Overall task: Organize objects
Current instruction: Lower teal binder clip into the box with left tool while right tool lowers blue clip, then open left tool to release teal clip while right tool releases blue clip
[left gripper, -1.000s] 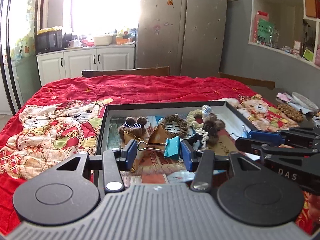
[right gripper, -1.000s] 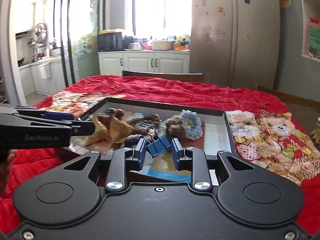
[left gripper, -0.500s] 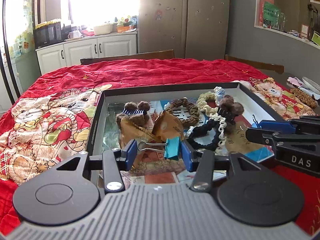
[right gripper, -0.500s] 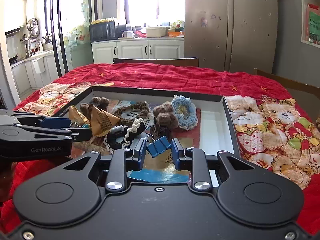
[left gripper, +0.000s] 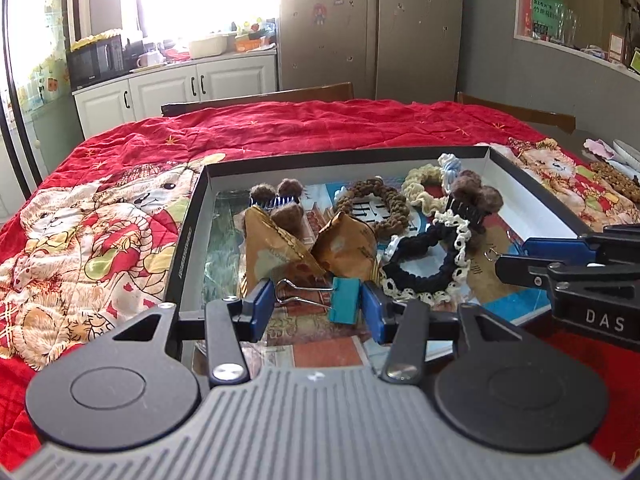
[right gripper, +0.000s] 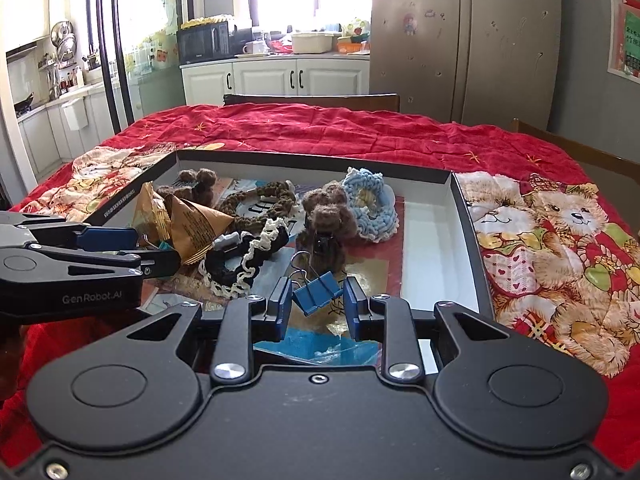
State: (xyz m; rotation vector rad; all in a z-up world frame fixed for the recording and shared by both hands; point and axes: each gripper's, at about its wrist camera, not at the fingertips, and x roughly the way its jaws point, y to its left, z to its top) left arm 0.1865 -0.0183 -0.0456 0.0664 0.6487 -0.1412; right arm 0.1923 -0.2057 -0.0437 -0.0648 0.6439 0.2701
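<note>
Over the tray's [left gripper: 188, 236] near edge, the left gripper [left gripper: 314, 306] clamps a teal binder clip [left gripper: 344, 300] and the right gripper [right gripper: 314, 306] a blue binder clip [right gripper: 316, 290], neither yet set down. Beyond lie two brown packets [left gripper: 280, 248], roughly four scrunchies and some fuzzy brown clips, apparently already gathered.

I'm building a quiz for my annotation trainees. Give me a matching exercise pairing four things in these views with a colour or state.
Things:
1. binder clip in left tool
2. binder clip in right tool
3. crocheted scrunchie at the box's far side
4. blanket

Colours:
A. red
B. dark blue
C. teal
D. light blue

Pairs: 1-C, 2-B, 3-D, 4-A
</note>
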